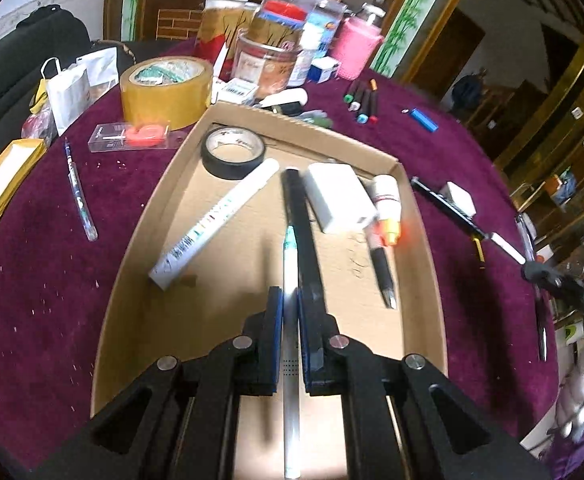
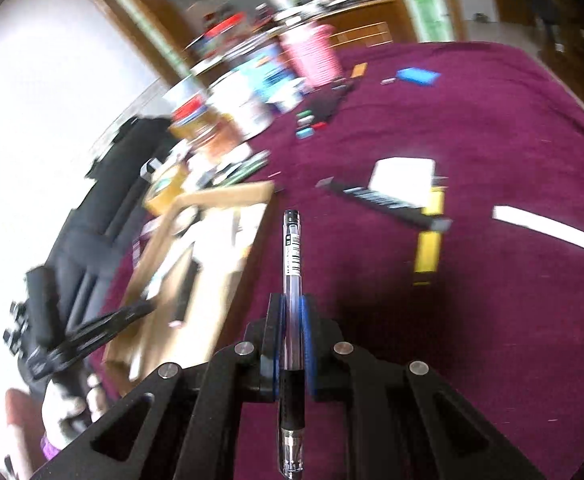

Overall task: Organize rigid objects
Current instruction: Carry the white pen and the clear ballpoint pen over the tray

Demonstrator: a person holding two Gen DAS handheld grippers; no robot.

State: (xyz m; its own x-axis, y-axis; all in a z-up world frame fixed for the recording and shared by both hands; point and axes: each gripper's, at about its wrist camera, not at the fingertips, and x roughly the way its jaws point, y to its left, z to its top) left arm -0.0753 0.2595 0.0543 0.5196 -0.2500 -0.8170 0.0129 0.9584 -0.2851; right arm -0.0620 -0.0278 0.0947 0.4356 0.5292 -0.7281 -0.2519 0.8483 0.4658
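Note:
My left gripper is shut on a clear pen with a green tip, held over the brown cardboard tray. In the tray lie a black tape roll, a white tube, a long black bar, a white box and a black-and-orange marker. In the blurred right wrist view, my right gripper is shut on a clear black-ink pen above the maroon cloth, just right of the tray. The left gripper and a hand show at the far left.
On the maroon cloth: a brown tape roll, a loose pen, a clear case, coloured markers, a blue lighter, a black strip with a white block. Jars and a pink cup crowd the back. A yellow item and white stick lie right.

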